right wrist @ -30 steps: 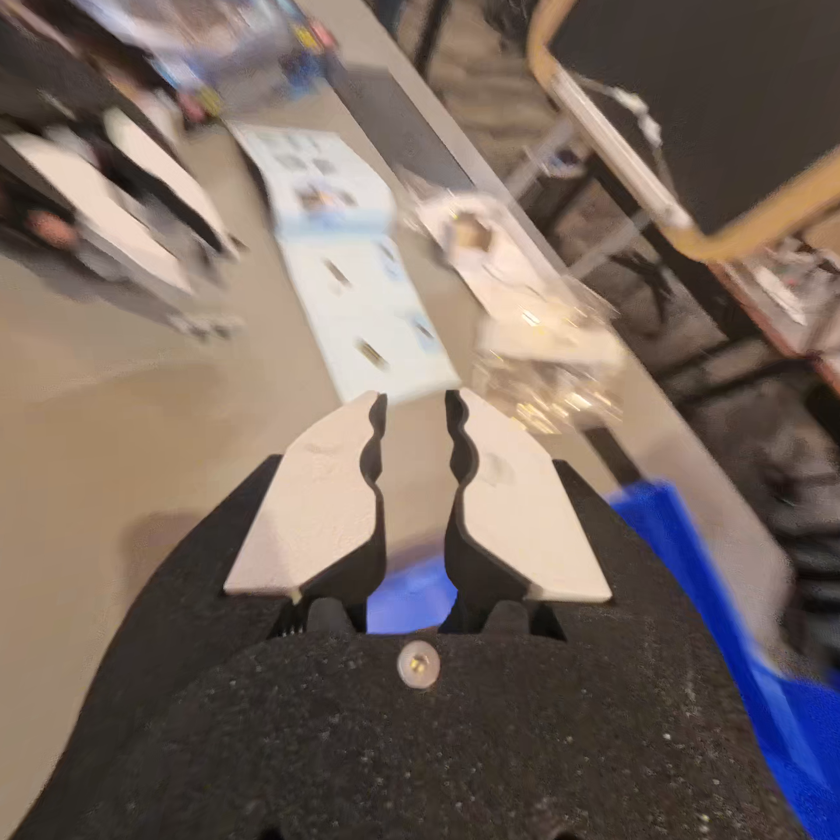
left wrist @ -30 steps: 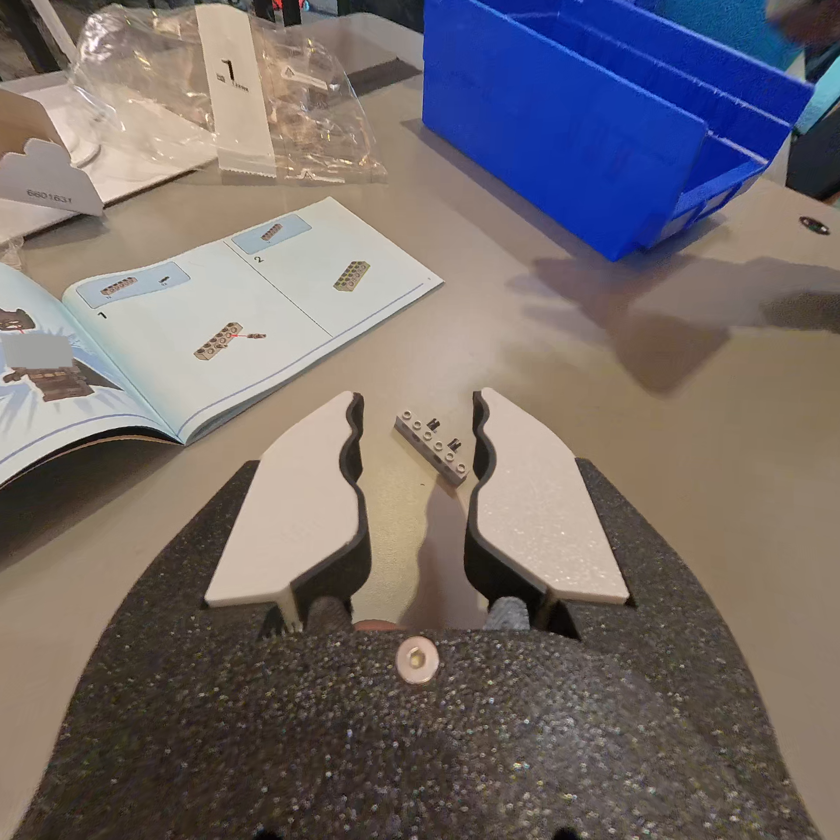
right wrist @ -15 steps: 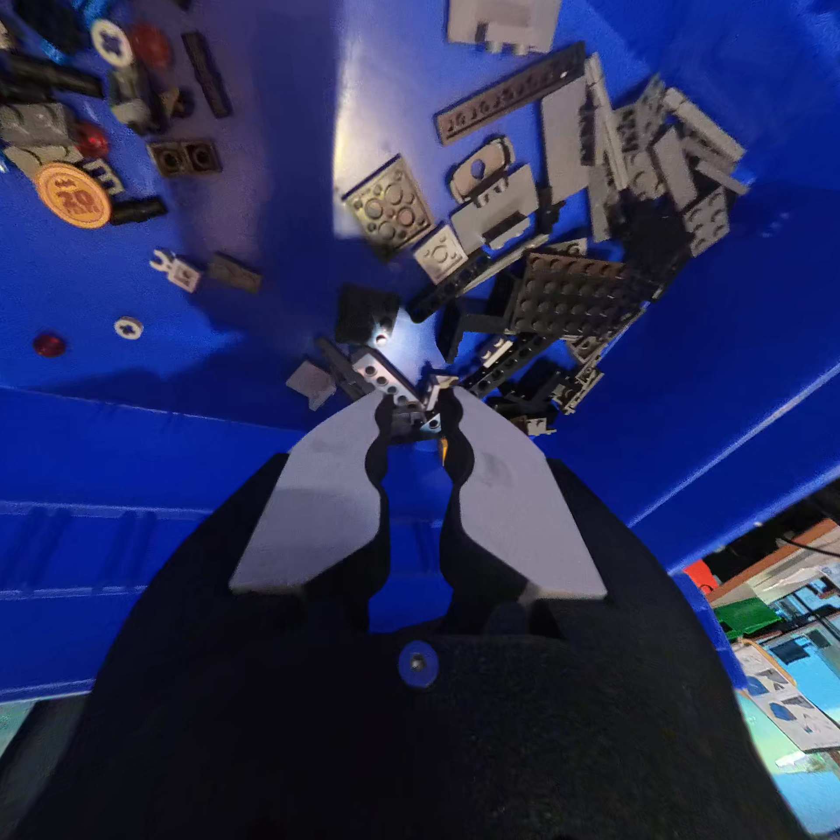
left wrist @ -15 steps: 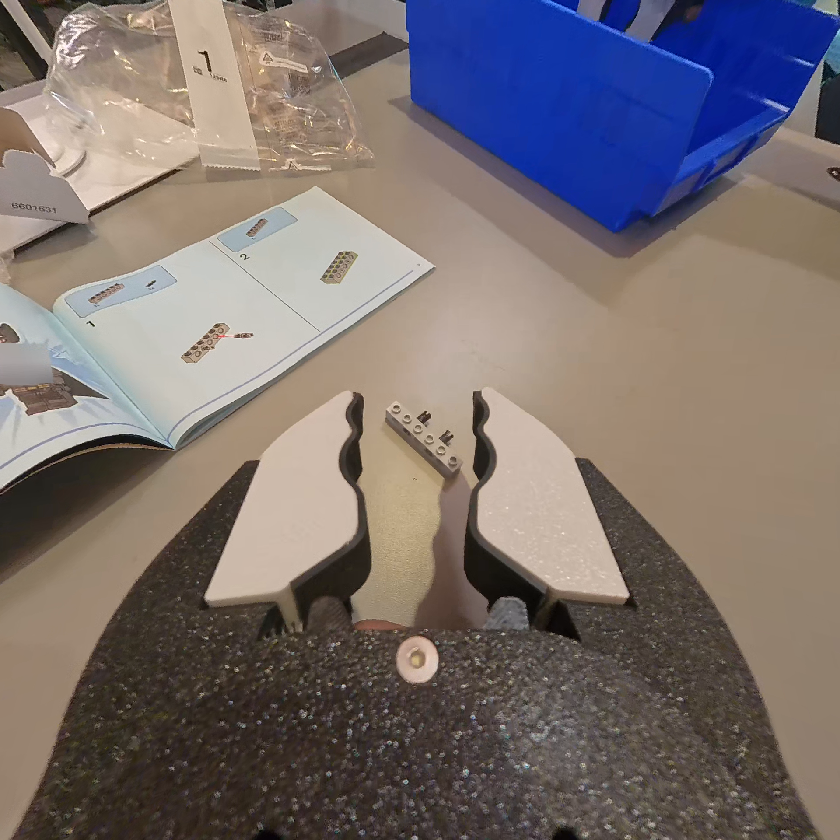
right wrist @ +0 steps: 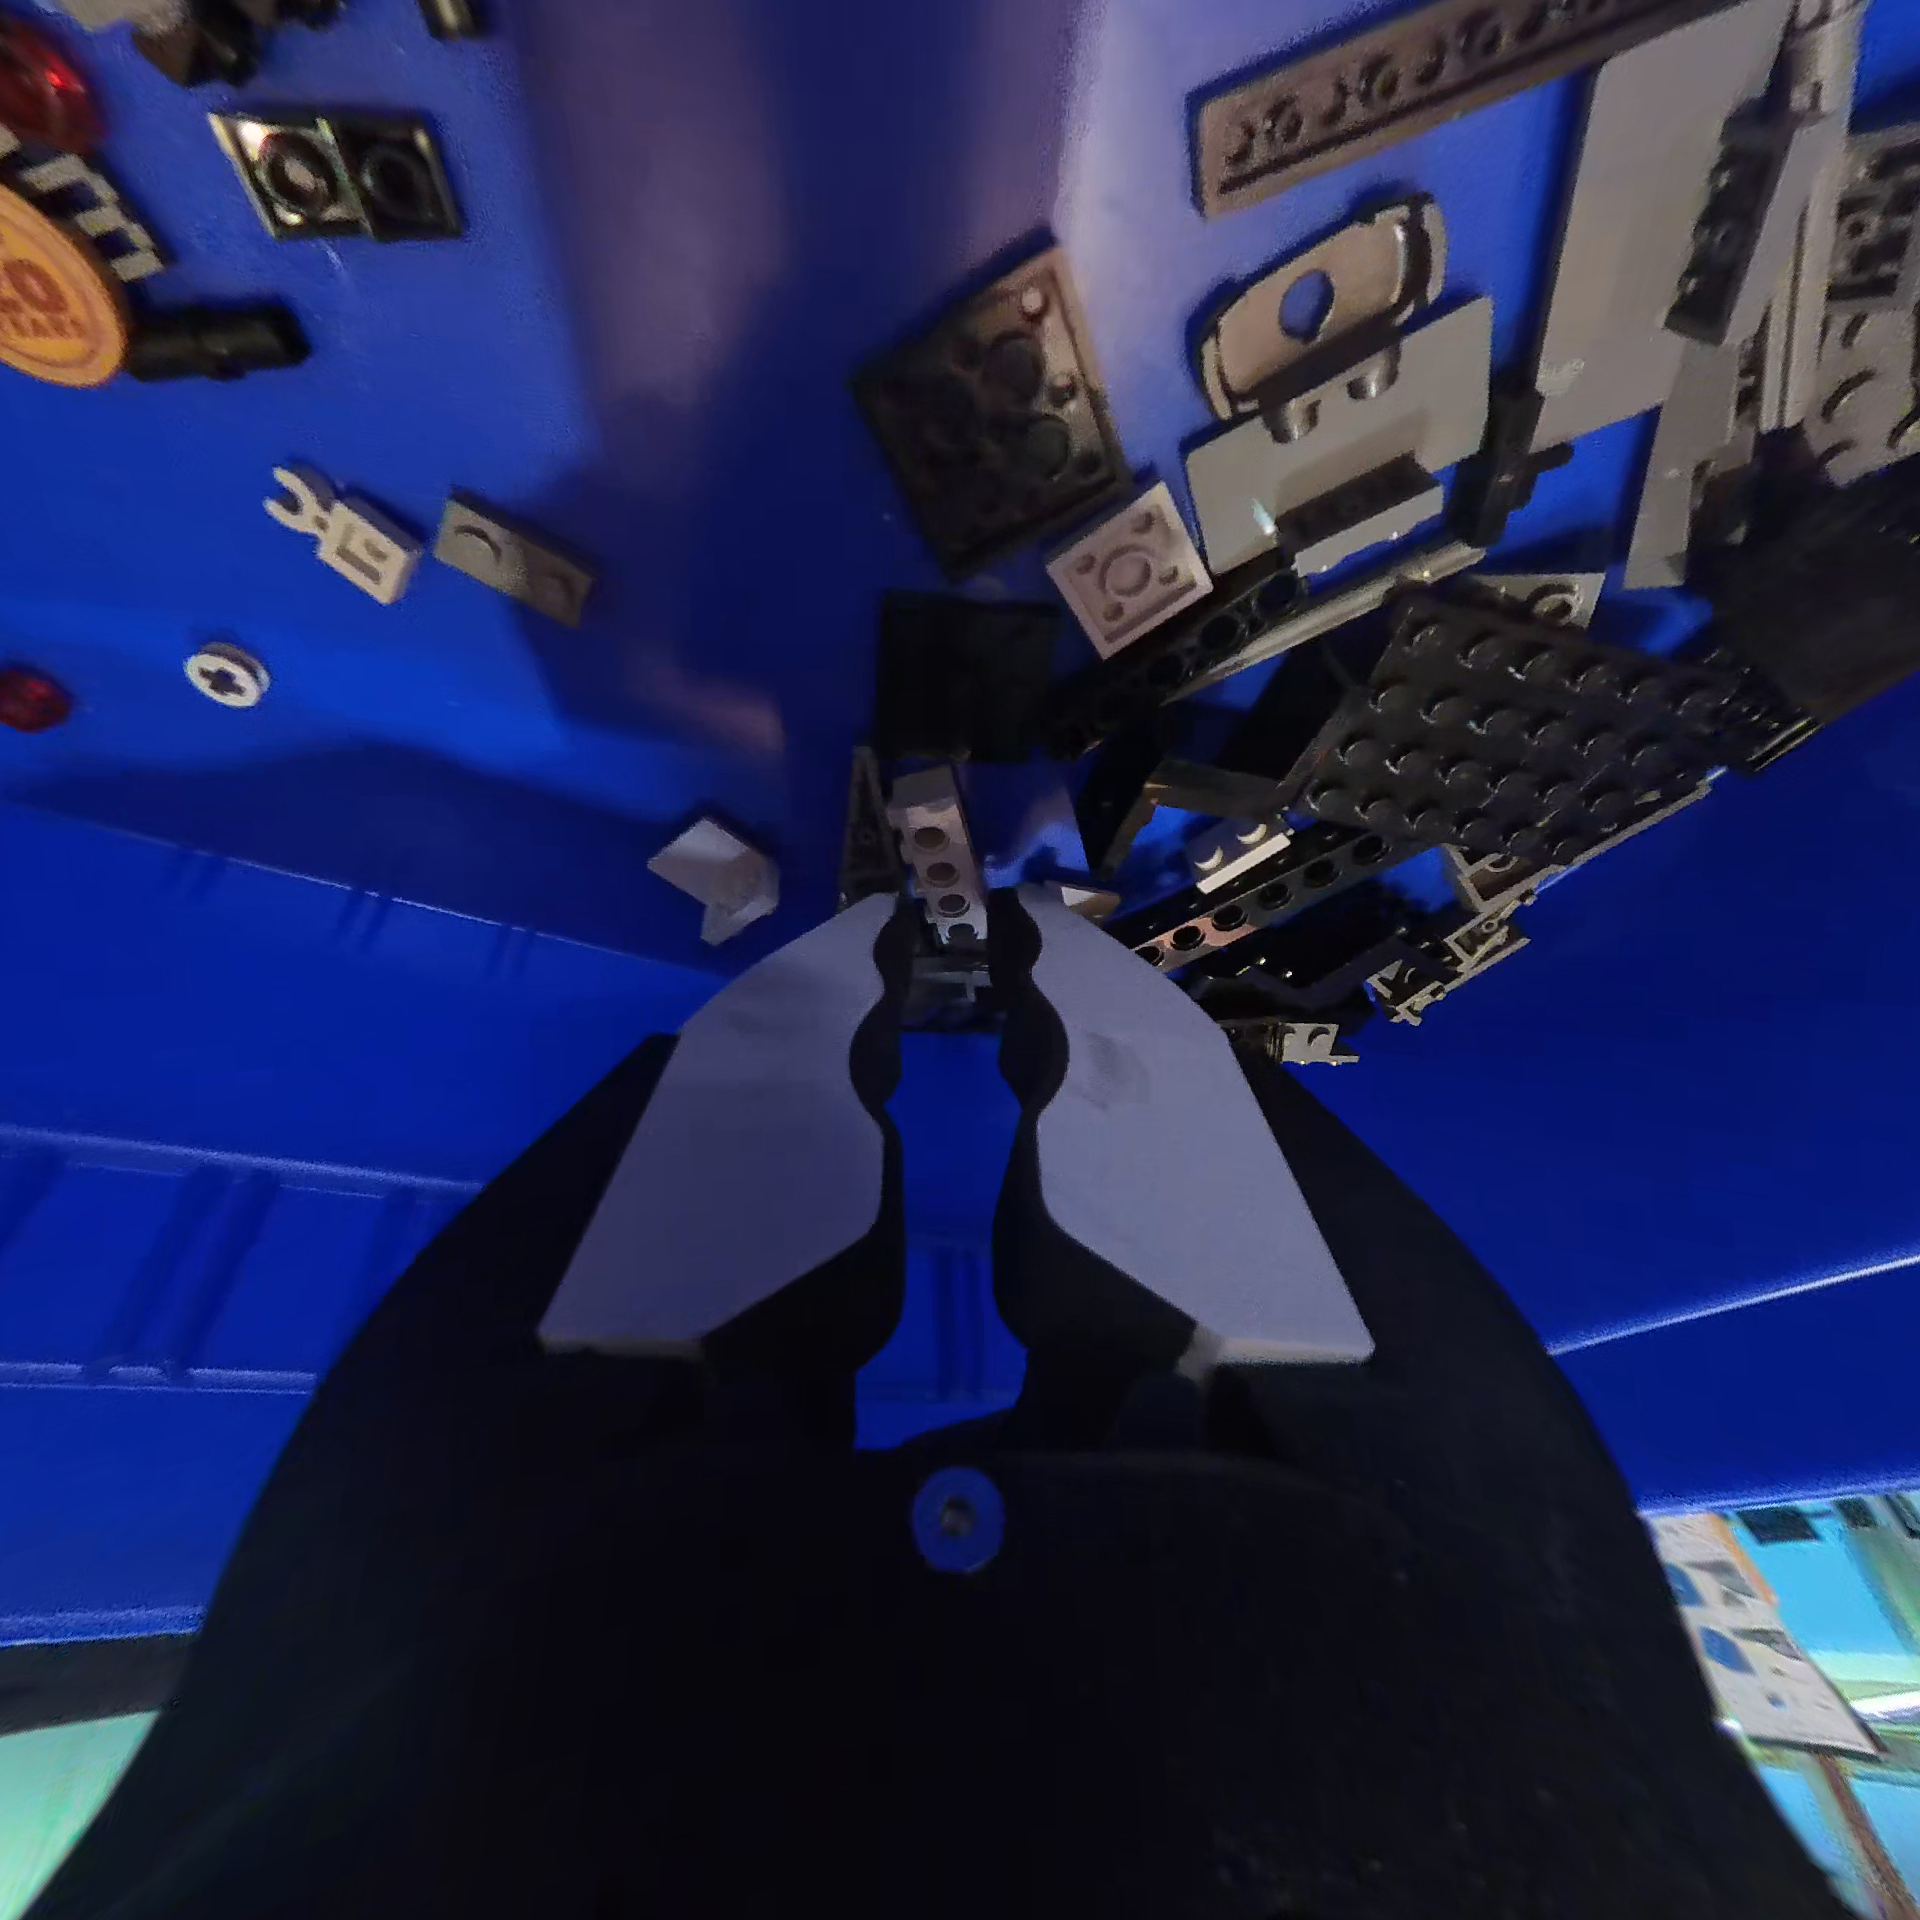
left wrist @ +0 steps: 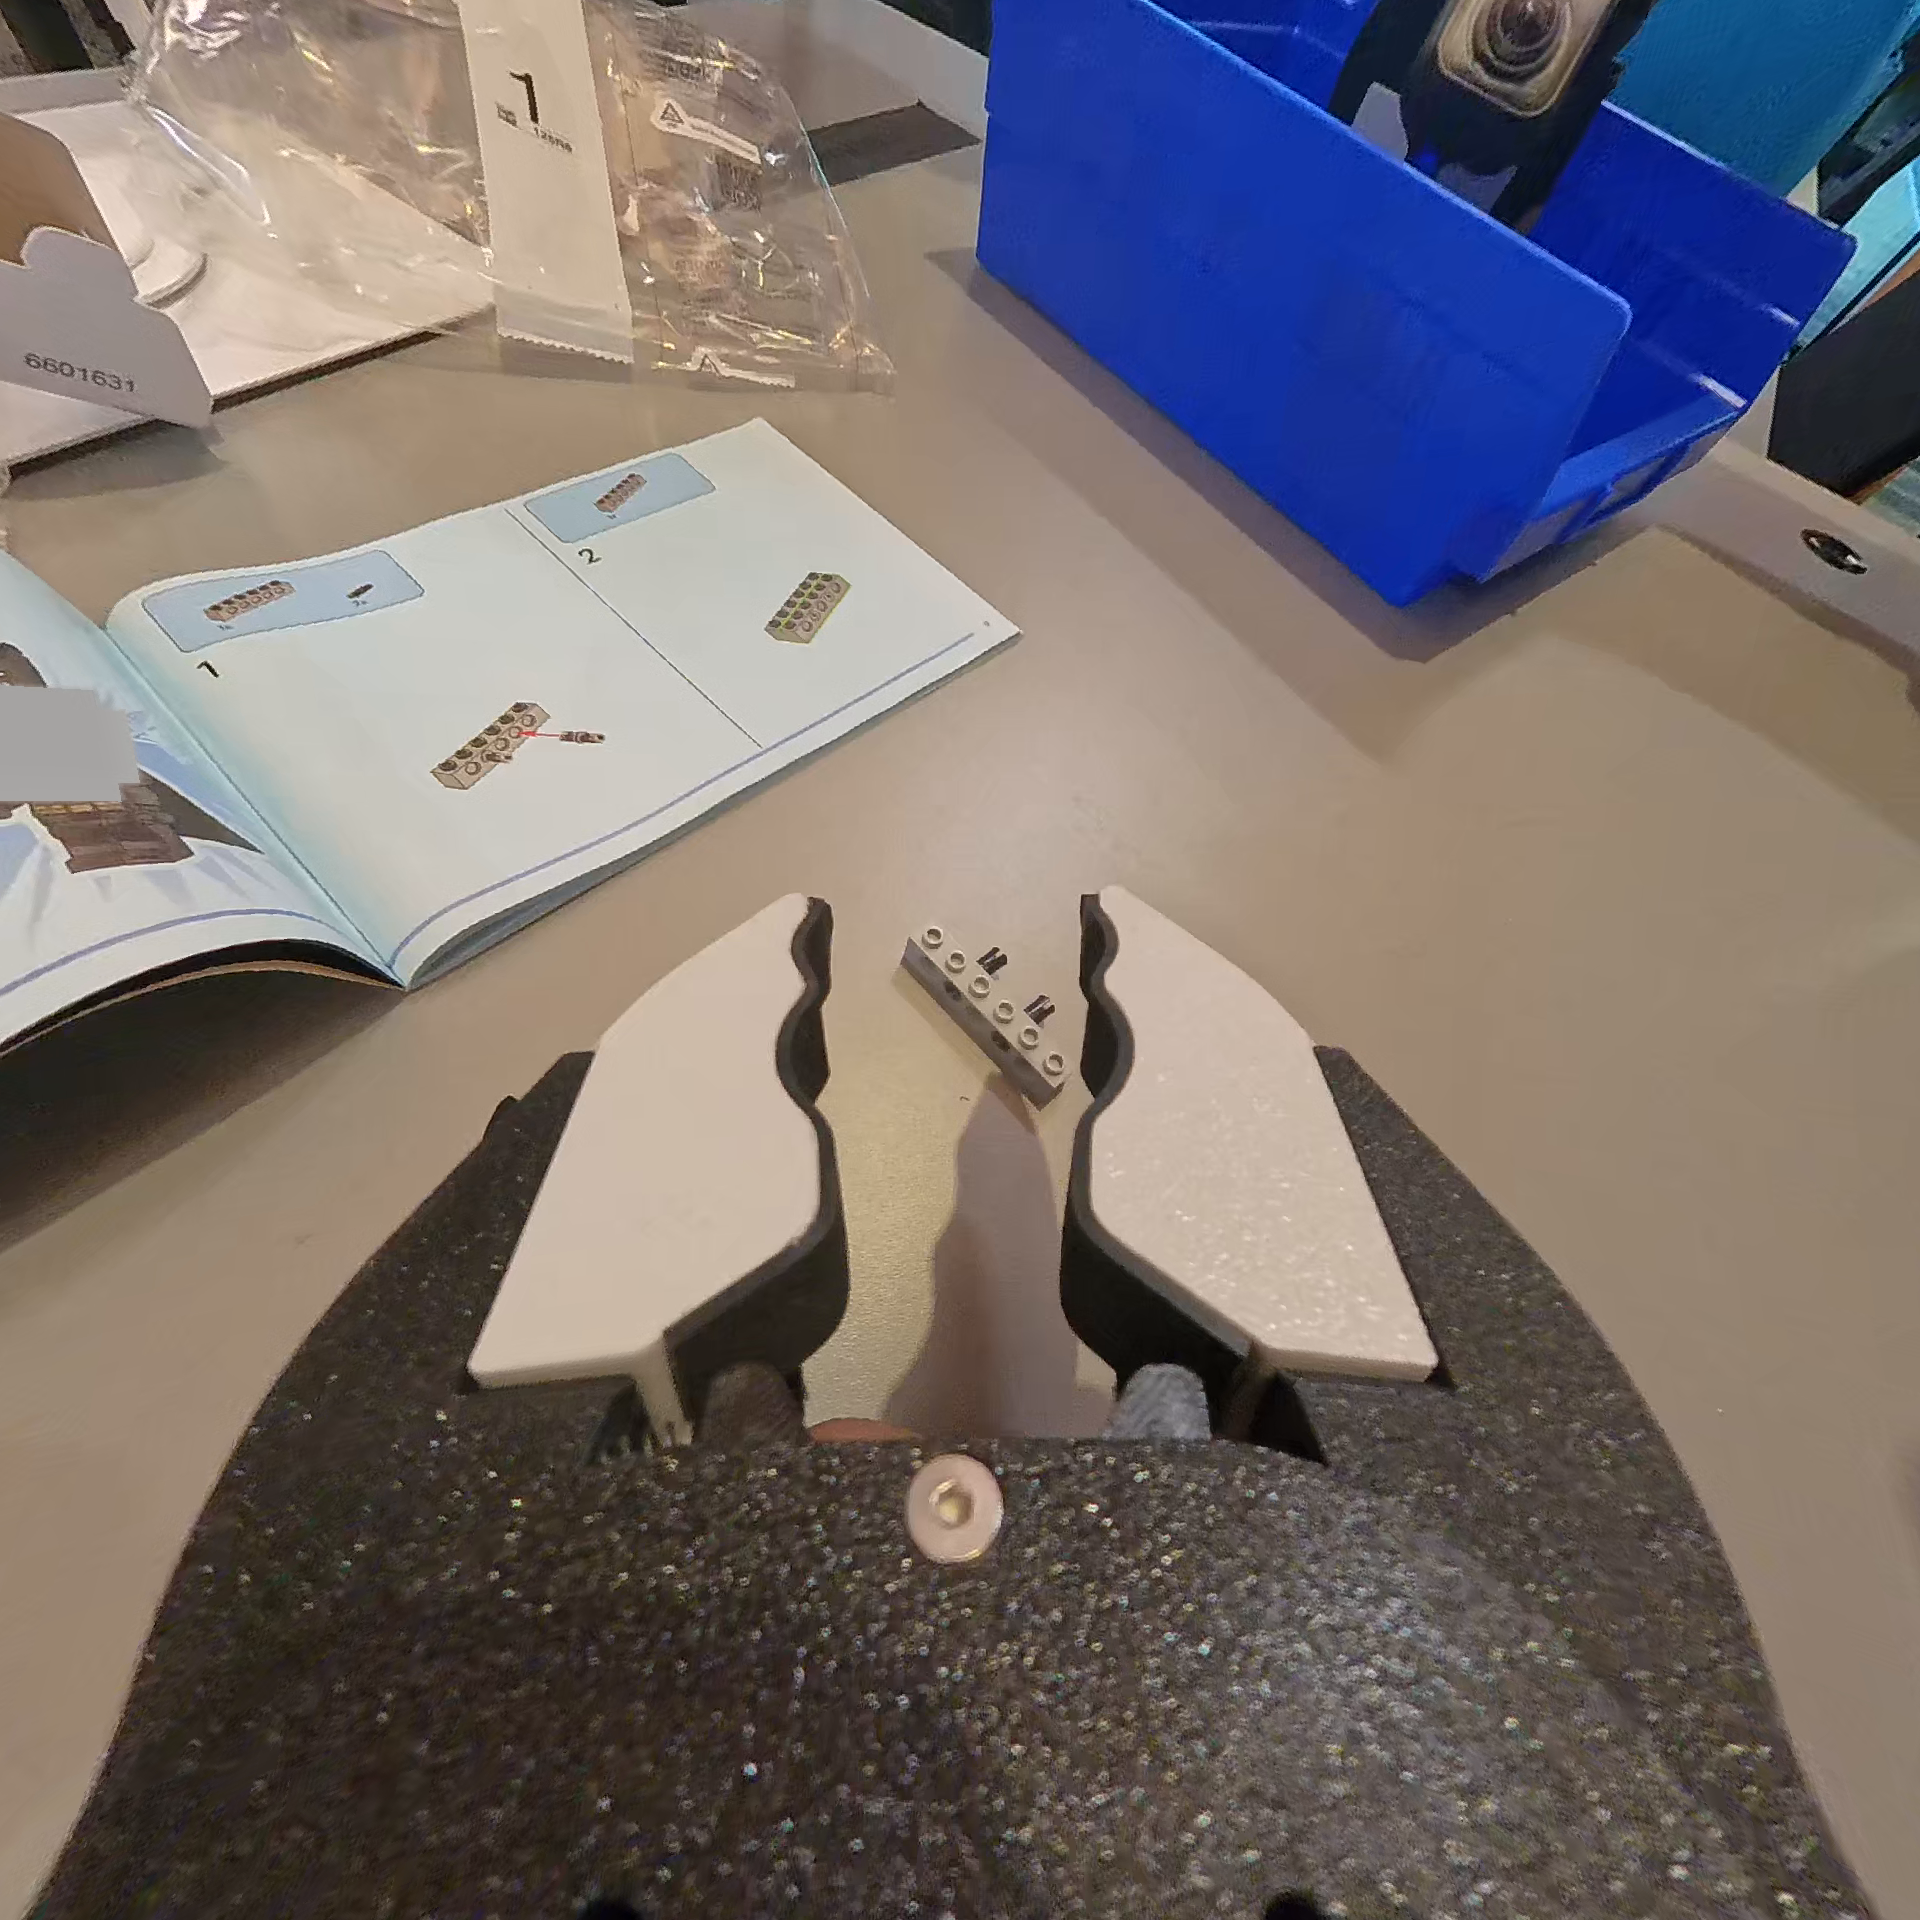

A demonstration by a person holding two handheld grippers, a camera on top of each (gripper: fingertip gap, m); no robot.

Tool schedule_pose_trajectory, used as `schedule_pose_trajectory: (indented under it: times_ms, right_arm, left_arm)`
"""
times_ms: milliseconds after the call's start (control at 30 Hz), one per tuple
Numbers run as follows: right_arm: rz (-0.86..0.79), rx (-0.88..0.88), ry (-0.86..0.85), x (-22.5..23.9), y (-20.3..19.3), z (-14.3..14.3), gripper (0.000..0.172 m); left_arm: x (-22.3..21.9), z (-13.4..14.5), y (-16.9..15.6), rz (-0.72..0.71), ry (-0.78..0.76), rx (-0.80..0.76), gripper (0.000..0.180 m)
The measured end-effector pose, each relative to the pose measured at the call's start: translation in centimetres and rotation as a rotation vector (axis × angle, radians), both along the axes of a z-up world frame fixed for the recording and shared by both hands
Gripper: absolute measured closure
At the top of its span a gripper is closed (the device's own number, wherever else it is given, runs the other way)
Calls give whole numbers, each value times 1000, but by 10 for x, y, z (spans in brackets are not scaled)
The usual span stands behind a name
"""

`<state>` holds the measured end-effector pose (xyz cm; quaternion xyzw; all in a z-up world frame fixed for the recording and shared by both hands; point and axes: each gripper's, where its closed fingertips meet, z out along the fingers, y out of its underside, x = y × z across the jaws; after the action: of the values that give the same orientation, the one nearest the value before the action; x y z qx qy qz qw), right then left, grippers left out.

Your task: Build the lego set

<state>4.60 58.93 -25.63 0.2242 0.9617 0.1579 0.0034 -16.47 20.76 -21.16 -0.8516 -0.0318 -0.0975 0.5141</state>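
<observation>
The left gripper (left wrist: 954, 997) is held low over the grey surface (left wrist: 1351, 935) with jaws wide; a grey holed brick with two black pins (left wrist: 985, 1013) lies between them, unpressed. An open instruction booklet (left wrist: 436, 707) lies to its left. Inside the blue bin (right wrist: 364, 987), the right gripper (right wrist: 943, 925) is closed narrowly on a light grey holed brick (right wrist: 938, 852) beside a pile of dark plates (right wrist: 1486, 748).

Left gripper (left wrist: 954, 997): its fingers stand wide apart, low over the grey surface (left wrist: 1351, 987), pressing on nothing.
Grey brick (left wrist: 985, 1013): a long studded piece with two black pins in its side, lying slantwise between the fingers, nearer the right one.
Booklet (left wrist: 499, 717): open, left of the gripper.
Clear bag (left wrist: 540, 177): crumpled, behind the booklet.
Blue bin (left wrist: 1351, 301): far right; the right gripper (left wrist: 1496, 73) reaches down into it, fingers hidden.
</observation>
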Motion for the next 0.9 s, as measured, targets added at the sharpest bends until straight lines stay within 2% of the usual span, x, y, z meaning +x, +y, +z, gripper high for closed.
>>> schedule_pose_trajectory:
  times_ms: [567, 900]
  right_arm:
    - [-161, -125, 96, -20, -3, 0, 155]
    - [-203, -82, 69, -24, 0, -2, 156]
  left_arm:
    - [6, -10, 2, -19, 79, -66, 134]
    - [5, -10, 3, -16, 68, -66, 134]
